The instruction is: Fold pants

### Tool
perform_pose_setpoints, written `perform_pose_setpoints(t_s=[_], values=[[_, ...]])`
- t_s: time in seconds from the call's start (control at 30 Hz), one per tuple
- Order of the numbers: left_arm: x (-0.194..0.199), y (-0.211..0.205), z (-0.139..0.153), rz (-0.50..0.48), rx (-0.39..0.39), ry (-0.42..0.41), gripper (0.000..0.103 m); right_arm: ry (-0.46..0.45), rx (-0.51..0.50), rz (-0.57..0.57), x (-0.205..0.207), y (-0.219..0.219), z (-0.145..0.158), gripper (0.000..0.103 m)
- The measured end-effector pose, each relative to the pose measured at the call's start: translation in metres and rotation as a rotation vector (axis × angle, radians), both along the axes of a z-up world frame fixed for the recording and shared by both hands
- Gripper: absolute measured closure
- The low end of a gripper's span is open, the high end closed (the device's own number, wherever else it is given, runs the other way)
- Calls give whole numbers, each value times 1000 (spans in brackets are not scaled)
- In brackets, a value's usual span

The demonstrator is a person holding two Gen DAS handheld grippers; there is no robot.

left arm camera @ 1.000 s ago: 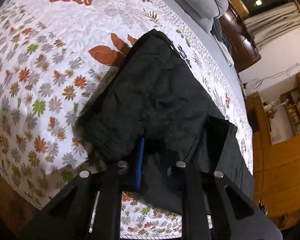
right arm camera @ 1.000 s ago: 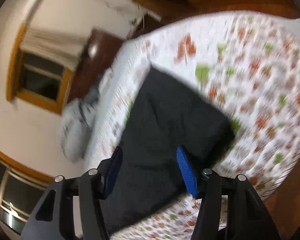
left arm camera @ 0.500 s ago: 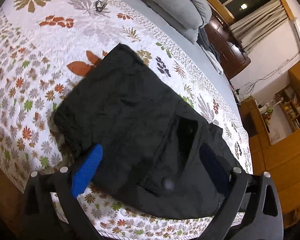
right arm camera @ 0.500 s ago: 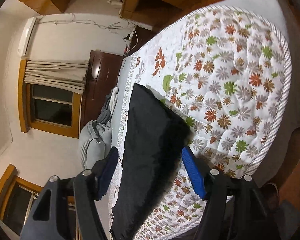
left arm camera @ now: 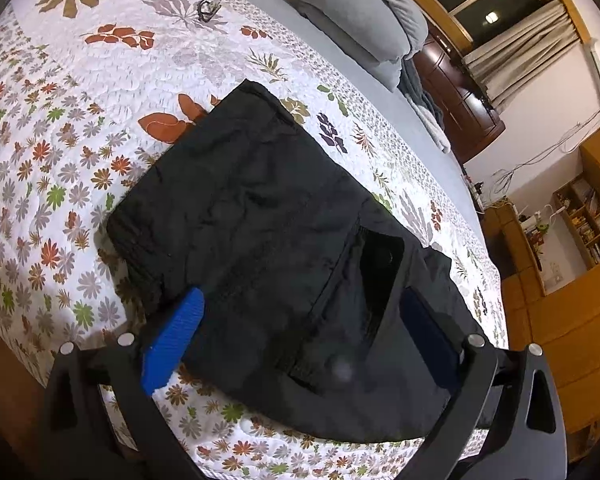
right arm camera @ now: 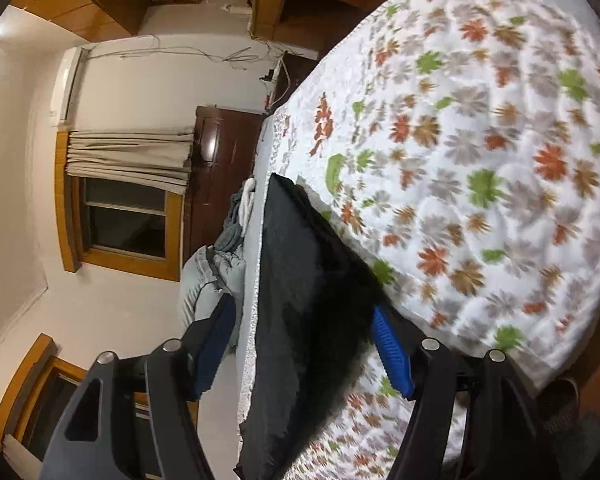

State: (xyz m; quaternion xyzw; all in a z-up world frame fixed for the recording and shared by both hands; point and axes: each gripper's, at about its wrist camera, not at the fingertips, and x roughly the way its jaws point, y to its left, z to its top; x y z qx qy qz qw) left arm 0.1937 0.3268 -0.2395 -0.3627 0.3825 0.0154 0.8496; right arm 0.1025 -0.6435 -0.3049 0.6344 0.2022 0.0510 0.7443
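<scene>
On my left wrist camera, the black pants [left arm camera: 268, 240] lie folded into a thick rectangle on the floral quilt [left arm camera: 60, 128] of the bed, near its close edge. A flapped pocket faces up toward the near right part of the bundle. My left gripper [left arm camera: 304, 340] hangs over that near end with its jaws spread wide; they have just swung apart, and the cloth lies below and between them with neither blue pad pressing on it. The left pad sits over the bundle's near left corner, the right pad over the dark fabric beside the pocket. Farther up the bed I see a grey pillow [left arm camera: 352, 12], and a small dark object I cannot identify lies on the quilt well beyond the pants.

On my right wrist camera, the view is rolled, so the bed runs upward on the right. The pants [right arm camera: 304, 300] reach between the jaws of my right gripper [right arm camera: 300, 344], which have just been easing apart and stand partly open. The right pad lies just beside the bundle's edge; whether it touches I cannot tell. The left pad stands clear of the cloth. Past it are a curtained window [right arm camera: 128, 184] and a dark wooden cabinet [right arm camera: 220, 168].
</scene>
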Motion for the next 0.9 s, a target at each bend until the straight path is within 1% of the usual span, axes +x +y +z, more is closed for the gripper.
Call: perform_pose_setpoints(t_s=[0.17, 0.23, 0.3, 0.4, 0.47, 0.53, 0.6, 0.73, 0.8, 0.9], values=[[1, -2, 0, 6, 5, 4, 4, -40, 12, 1, -2, 2, -10, 36], [1, -1, 0, 8, 3, 6, 4, -50, 20, 0, -1, 2, -12, 33], [2, -2, 0, 8, 6, 9, 4, -57, 4, 7, 3, 3, -8, 31], [2, -3, 0, 10, 11, 12, 4, -60, -19, 15, 9, 5, -7, 31], [2, -3, 0, 13, 9, 10, 4, -56, -25, 19, 9, 5, -8, 39], [2, -3, 0, 15, 4, 8, 4, -47, -24, 32, 11, 5, -8, 66], [2, -3, 0, 14, 6, 9, 4, -44, -28, 37, 12, 6, -7, 74], [1, -2, -1, 11, 6, 8, 4, -34, -69, 28, 14, 10, 6, 81], [0, -2, -1, 14, -1, 5, 4, -22, -93, 21, 14, 13, 13, 83], [-1, 0, -2, 13, -7, 3, 4, -4, -151, 16, 14, 18, 32, 84]])
